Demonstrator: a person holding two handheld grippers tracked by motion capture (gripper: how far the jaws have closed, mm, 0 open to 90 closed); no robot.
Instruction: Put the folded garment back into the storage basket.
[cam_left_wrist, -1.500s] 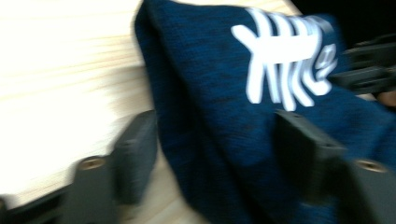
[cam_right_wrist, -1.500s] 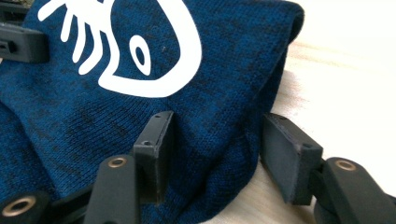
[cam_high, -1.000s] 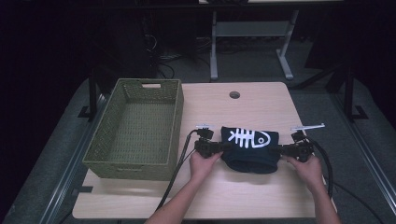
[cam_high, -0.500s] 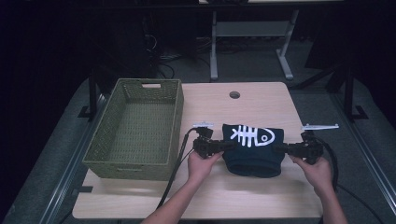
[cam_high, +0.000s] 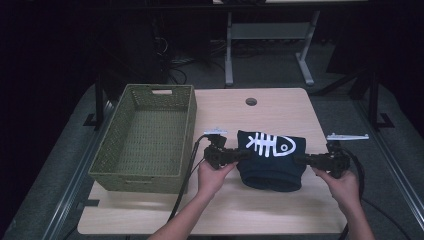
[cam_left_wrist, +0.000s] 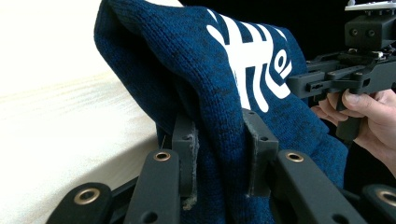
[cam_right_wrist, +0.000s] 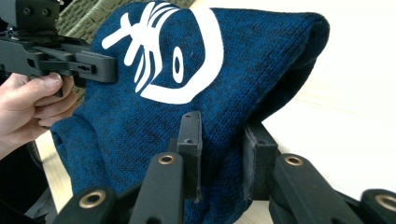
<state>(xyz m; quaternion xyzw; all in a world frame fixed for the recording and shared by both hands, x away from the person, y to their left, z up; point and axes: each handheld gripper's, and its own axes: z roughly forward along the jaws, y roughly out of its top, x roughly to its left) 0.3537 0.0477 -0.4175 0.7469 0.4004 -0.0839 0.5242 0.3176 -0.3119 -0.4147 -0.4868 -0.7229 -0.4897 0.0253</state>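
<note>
The dark blue knitted garment (cam_high: 271, 160) hangs between the two tools, its left edge caught in the left tool (cam_high: 239, 155) and its right edge in the right tool (cam_high: 301, 160), with its lower fold on or just above the table (cam_high: 280, 107); which of the two cannot be told from above. It carries no readable writing or brand, only a white fish-skeleton print on the upper face, midway between the tools. In the left tool's own view the jaws stand nearly closed, clamped on a thick fold of the knit (cam_left_wrist: 219, 116), and the right tool (cam_left_wrist: 299, 84) sits beyond the cloth in a hand (cam_left_wrist: 369, 112). In the right tool's view the jaws likewise pinch a fold of the blue knit (cam_right_wrist: 219, 107), with the left tool (cam_right_wrist: 109, 65) and its hand (cam_right_wrist: 32, 105) on the far side. The pads' inner faces are hidden by fabric. A green woven basket (cam_high: 120, 150) stands just beyond the left tool, away from the garment.
</note>
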